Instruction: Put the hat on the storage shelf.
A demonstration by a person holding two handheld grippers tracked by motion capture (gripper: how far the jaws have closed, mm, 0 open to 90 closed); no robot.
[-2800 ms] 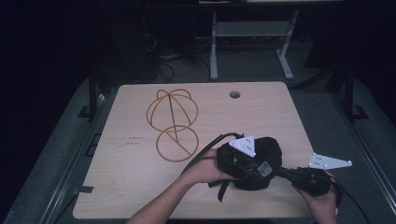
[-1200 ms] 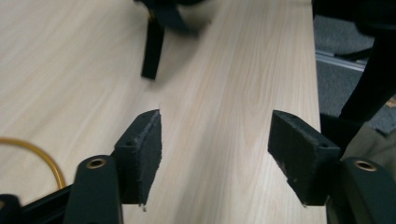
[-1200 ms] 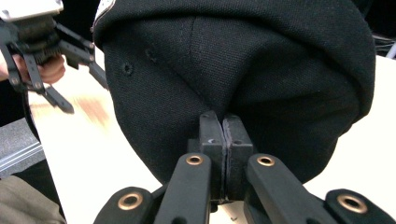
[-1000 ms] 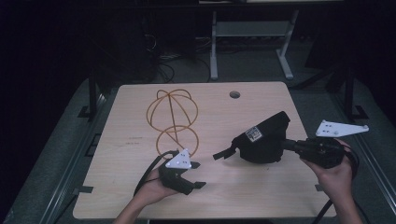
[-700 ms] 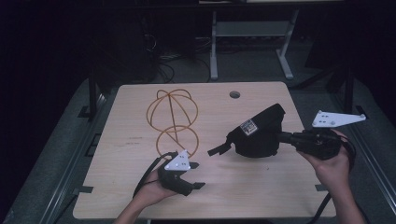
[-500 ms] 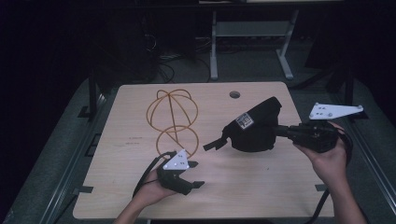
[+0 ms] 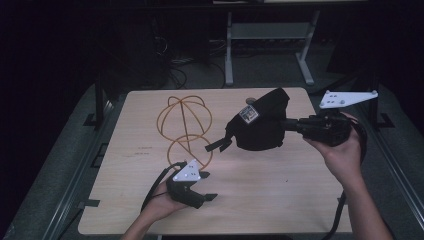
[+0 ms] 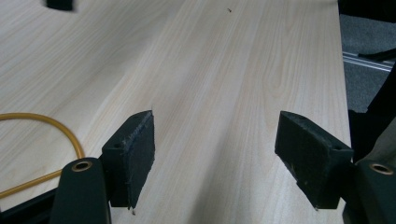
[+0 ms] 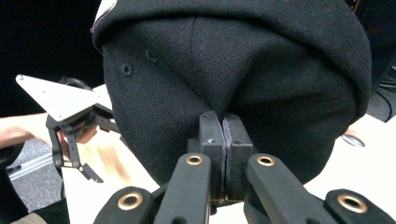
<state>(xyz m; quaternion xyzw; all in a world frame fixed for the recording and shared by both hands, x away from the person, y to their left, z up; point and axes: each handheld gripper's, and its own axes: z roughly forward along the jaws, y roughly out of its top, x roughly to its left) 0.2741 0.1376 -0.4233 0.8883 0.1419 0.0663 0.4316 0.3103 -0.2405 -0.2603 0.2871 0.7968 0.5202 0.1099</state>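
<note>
Cap [image 7: 260,125]: black cloth baseball cap, stitched panels with small round air holes on the crown, seen close in the right gripper view [image 9: 224,60]; a small square label sits on its upper left side and a dark strap hangs out from its lower left edge.
Cap's place: lifted clear of the table [image 7: 280,200], over the far right part of the top, just right of the wire frame.
Right gripper [image 7: 292,124]: jaws pressed together, pinching a fold of the cap's cloth; the cap hangs from that pinch.
Left gripper [image 7: 202,192]: near the front edge, left of centre, low over the wood; its jaws have just been spreading and stand wide with only bare wood between them.
Wire frame [image 7: 185,130]: thin orange wire loops lying on the far left half of the table, apart from the cap.
</note>
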